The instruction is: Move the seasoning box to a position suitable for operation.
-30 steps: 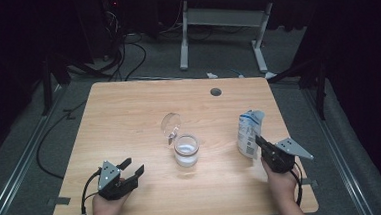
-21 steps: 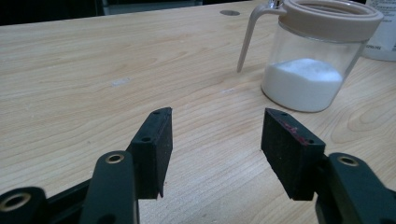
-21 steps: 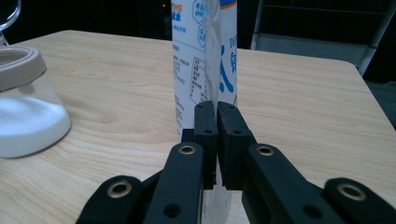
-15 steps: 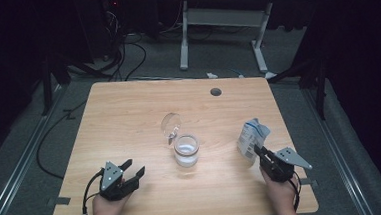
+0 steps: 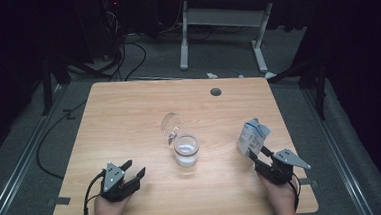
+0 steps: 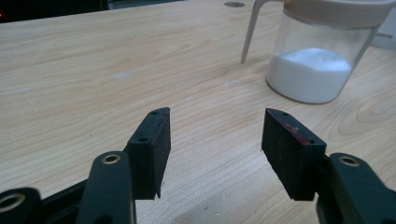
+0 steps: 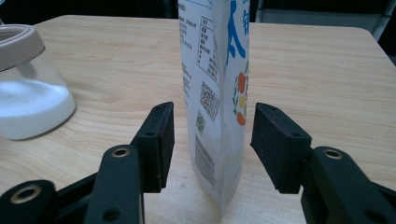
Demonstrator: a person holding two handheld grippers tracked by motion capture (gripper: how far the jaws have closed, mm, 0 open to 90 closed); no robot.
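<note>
A white and blue pouch (image 5: 253,137) stands upright on the wooden table (image 5: 128,106) near its right edge. My right gripper (image 5: 258,153) is just in front of it. Its jaws have just been opening, and in the right gripper view the pouch (image 7: 217,93) stands between the two pads with a gap on each side. A glass jar (image 5: 186,150) of white powder sits mid-table with its flip lid (image 5: 171,123) raised. My left gripper (image 5: 133,169) rests open at the front left, nothing between its jaws (image 6: 215,135), and the jar (image 6: 317,60) is ahead to its right.
A dark grommet hole (image 5: 215,92) lies near the table's far edge. Behind the table stand the white legs of another desk (image 5: 184,32), and cables (image 5: 125,56) trail over the dark floor. Bare wood lies between the jar and both grippers.
The right gripper's jaws were shut on the pouch and have come apart, leaving it standing on the table. The pouch sits slightly lower and to the right in the view. The left gripper stayed put.
</note>
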